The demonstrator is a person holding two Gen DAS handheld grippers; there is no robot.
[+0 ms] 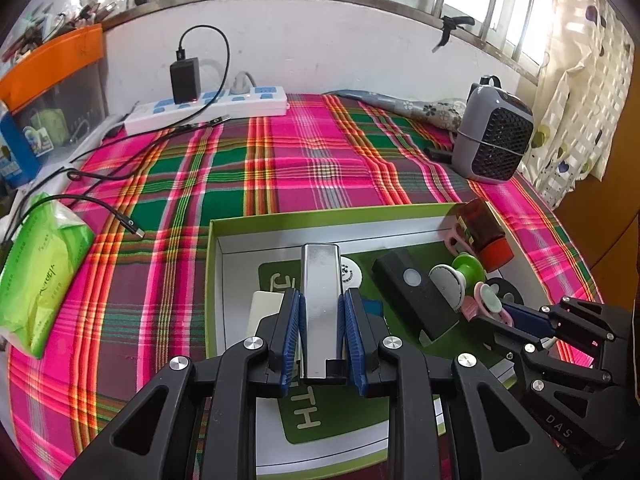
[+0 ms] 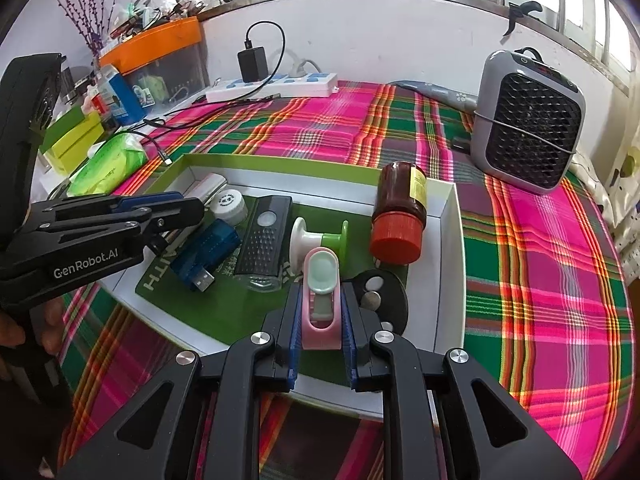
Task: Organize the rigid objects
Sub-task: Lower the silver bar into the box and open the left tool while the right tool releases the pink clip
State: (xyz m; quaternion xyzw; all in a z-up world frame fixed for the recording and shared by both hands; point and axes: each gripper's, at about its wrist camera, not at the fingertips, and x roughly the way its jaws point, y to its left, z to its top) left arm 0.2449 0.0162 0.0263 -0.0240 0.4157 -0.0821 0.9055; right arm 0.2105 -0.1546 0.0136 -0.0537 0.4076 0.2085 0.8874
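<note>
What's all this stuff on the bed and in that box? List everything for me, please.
box: one, green-rimmed, white inside, on plaid cloth
brown bottle: one, red cap, against the box's right wall
black device: one, box middle
blue USB stick: one, in box
spool: one, white and green, in box
heater: one, grey, far right
power strip: one, white, by wall
tissue pack: one, green, left
silver bar: one, in left gripper
pink clip: one, in right gripper
</note>
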